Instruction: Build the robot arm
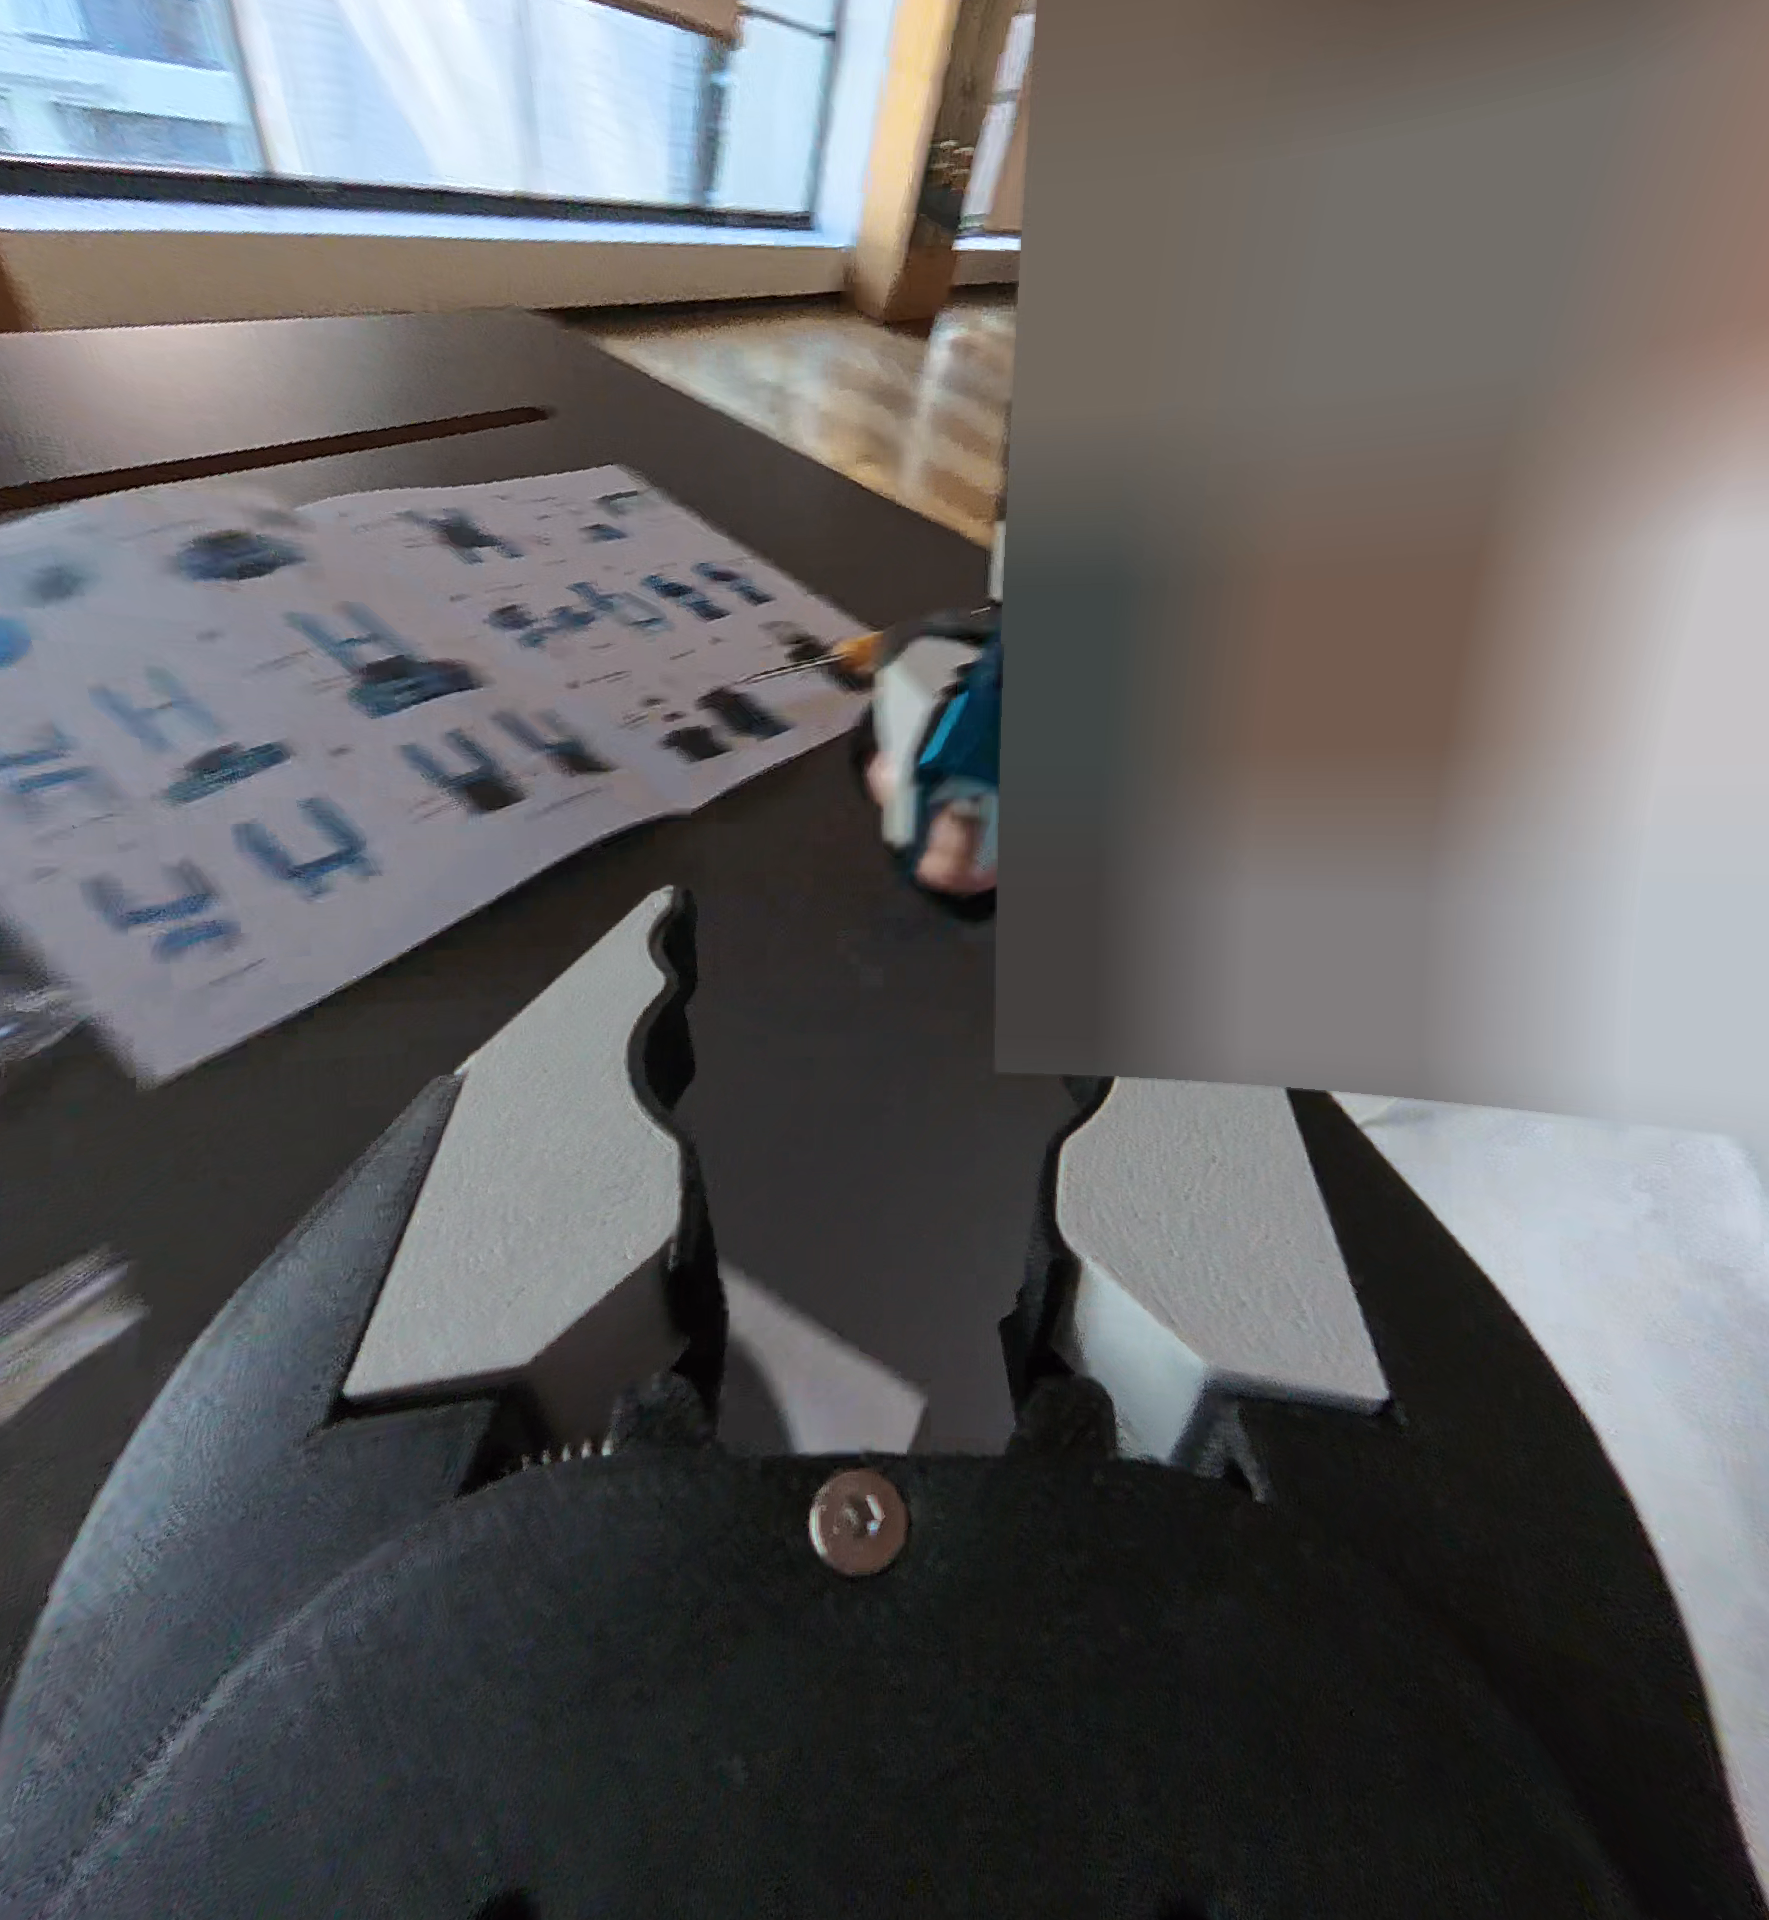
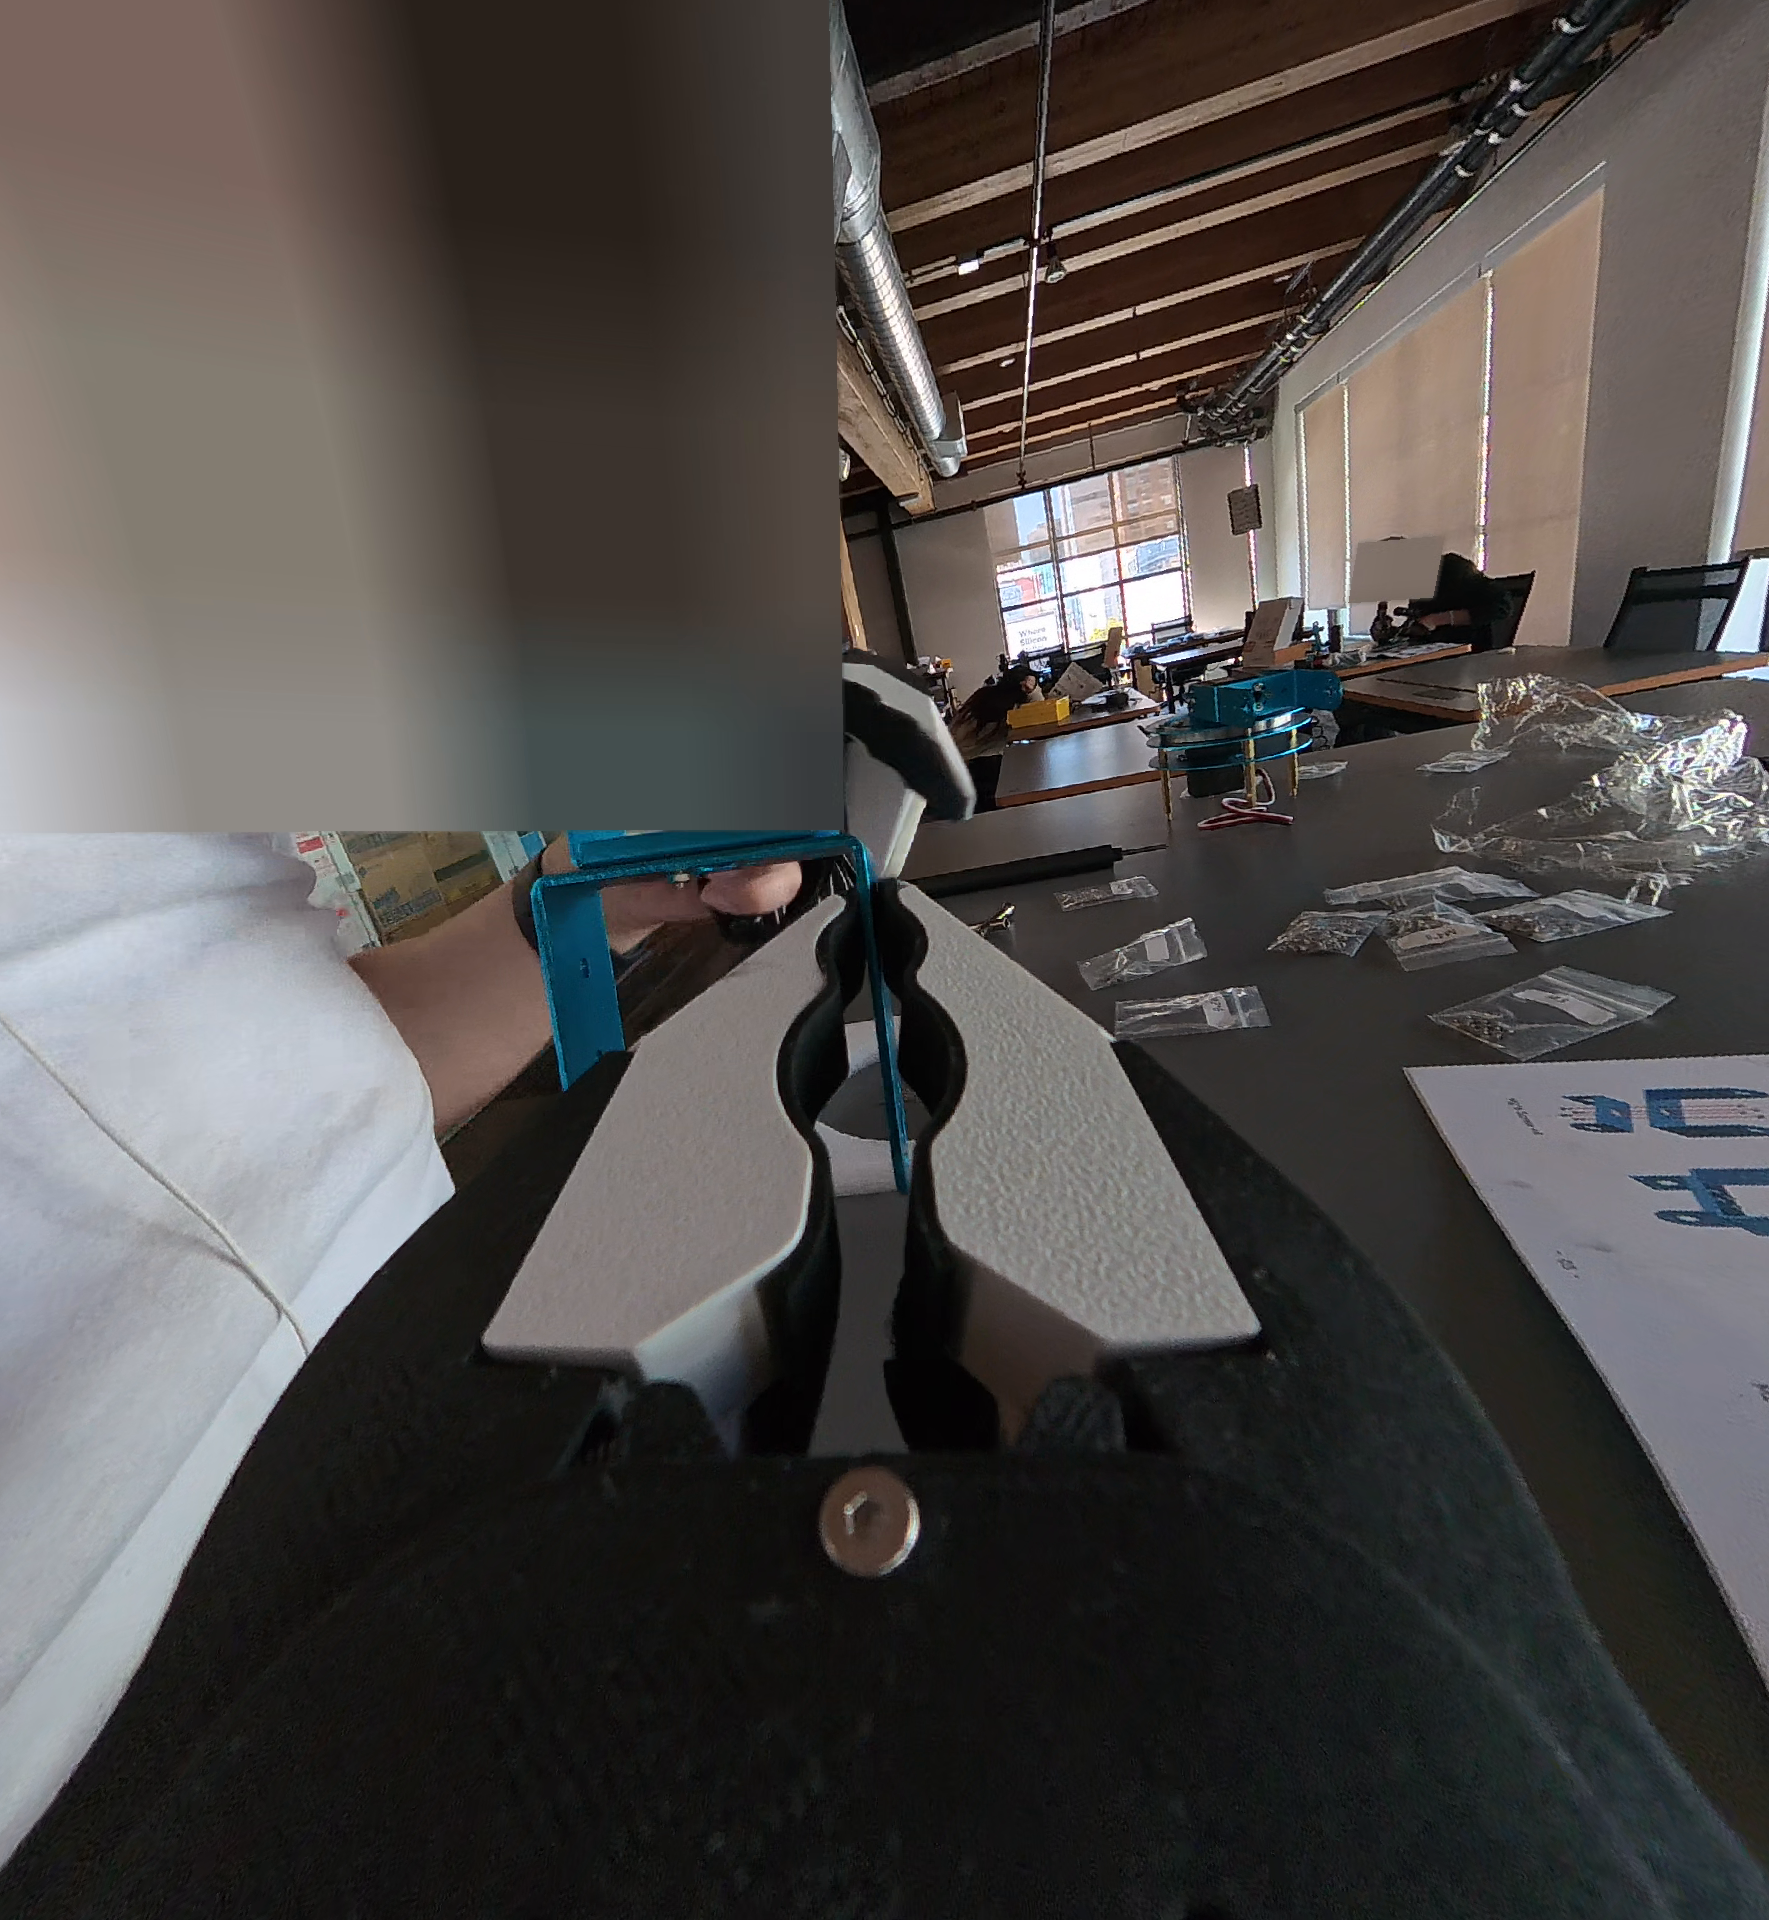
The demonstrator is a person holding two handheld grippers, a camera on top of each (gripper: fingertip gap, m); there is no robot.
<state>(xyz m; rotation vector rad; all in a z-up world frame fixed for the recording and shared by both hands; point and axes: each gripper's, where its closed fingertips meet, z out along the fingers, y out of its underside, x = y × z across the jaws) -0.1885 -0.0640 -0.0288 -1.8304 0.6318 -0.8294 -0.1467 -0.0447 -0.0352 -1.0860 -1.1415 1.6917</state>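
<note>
My right gripper is shut on one leg of a blue U-shaped metal bracket and holds it above the dark table. A hand sits just behind the bracket's top bar, on a bare forearm from a white sleeve. A white and black gripper part shows beyond the bracket. My left gripper is open and empty over the table; a blur patch hides its right fingertip. Ahead of it are the bracket, a white finger of the other gripper and a thin orange-tipped tool.
A printed sheet with blue drawings lies on the table and also shows in the right wrist view. Several small bags of screws, crumpled clear plastic, a black rod-like tool and a blue assembly on brass posts lie farther off. The left gripper's tips are roughly 5 cm from the right gripper's.
</note>
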